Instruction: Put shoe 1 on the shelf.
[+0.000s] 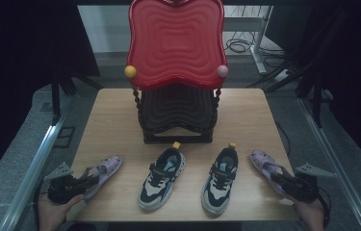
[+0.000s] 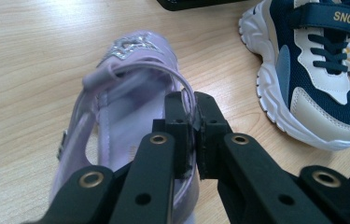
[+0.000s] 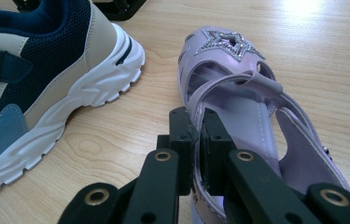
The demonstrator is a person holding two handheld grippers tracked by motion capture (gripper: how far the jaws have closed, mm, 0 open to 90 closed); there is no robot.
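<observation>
On the table (image 1: 115, 120), each gripper pinches a lilac sandal's rim.

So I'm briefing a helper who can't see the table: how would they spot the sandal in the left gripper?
Start at the red two-tier shoe rack at the back of the wooden table; four shoes line up before it. The lilac star-toed sandal at the row's far left is pinched at its side wall by the left gripper. Its twin lies far right, with navy-and-white sneakers between.
</observation>
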